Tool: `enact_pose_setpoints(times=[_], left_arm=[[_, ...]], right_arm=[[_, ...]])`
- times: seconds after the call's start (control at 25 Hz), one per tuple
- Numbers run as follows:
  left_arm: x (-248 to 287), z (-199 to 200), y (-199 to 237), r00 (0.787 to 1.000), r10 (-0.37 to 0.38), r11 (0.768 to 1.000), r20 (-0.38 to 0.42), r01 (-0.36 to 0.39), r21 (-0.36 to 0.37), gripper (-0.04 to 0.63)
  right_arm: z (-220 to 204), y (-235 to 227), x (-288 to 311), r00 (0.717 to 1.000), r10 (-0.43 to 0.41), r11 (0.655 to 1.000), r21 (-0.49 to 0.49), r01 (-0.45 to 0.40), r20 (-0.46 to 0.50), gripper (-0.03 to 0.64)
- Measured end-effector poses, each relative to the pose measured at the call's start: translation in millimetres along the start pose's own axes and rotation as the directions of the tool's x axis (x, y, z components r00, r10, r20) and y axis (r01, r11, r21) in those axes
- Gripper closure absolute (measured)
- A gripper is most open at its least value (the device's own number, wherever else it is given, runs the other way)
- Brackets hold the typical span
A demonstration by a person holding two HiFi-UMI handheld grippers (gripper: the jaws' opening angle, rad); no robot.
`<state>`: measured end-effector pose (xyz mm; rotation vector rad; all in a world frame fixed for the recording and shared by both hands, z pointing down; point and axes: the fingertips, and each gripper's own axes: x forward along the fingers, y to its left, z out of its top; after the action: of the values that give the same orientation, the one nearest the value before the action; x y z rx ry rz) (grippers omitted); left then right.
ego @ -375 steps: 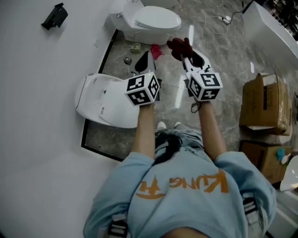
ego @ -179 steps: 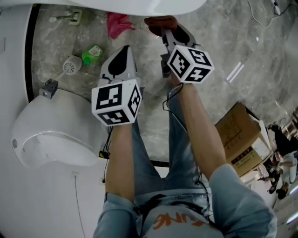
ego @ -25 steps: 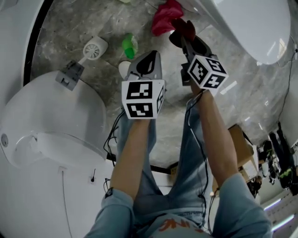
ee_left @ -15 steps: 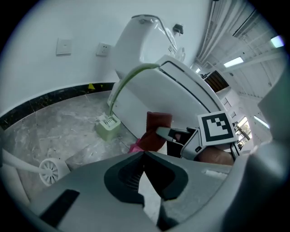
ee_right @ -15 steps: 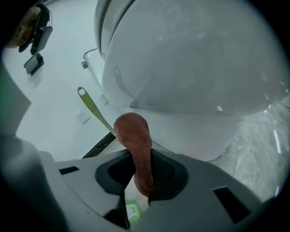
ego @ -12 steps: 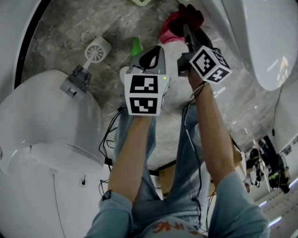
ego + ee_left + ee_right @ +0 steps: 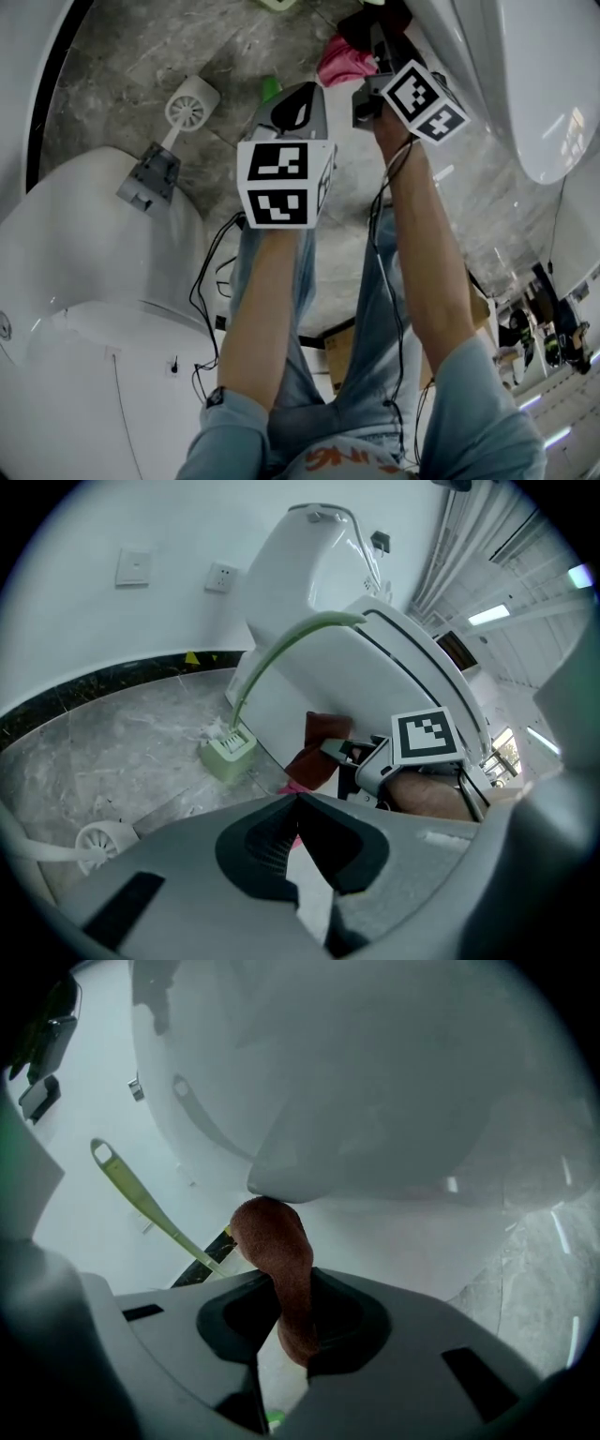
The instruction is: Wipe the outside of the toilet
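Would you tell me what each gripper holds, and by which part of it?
The right tongs pinch a cloth by one end, with the rest sticking out ahead. The left tongs hold nothing.

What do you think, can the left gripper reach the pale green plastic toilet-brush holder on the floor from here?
Probably yes. The pale green toilet-brush holder stands ahead of the left gripper with only bare grey marble floor between; the right gripper, holding the dark red cloth, is off to the side.
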<state>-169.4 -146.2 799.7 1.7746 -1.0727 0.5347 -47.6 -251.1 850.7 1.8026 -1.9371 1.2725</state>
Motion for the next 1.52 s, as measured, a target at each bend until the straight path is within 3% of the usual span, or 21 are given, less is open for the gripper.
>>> enact_pose_setpoints(times=[0.28, 0.92, 1.24, 1.52], left_arm=[[2.9, -3.9, -11.7, 1.000, -0.020, 1.000, -0.005, 0.020, 0.008, 0.600], [5.5, -21.9, -54.6, 0.999, -0.027, 0.993, -0.038, 0.031, 0.111, 0.600], [2.6, -32.9, -109.2, 0.998, -0.050, 0.984, -0.023, 0.053, 0.168, 0.600], [-0.9, -64.6, -144.2, 0.995, -0.065, 0.975, -0.072, 0.078, 0.209, 0.600]], right_arm=[[1.2, -35.6, -10.5, 0.994, -0.102, 0.991, 0.093, 0.099, 0.026, 0.537], [-3.5, -93.9, -64.4, 0.986, -0.167, 0.981, 0.102, 0.165, 0.007, 0.537], [-0.7, -122.8, -98.2, 0.984, -0.180, 0.979, 0.097, 0.179, 0.001, 0.537], [4.2, -159.7, -132.7, 0.978, -0.207, 0.975, 0.089, 0.206, 0.003, 0.538]])
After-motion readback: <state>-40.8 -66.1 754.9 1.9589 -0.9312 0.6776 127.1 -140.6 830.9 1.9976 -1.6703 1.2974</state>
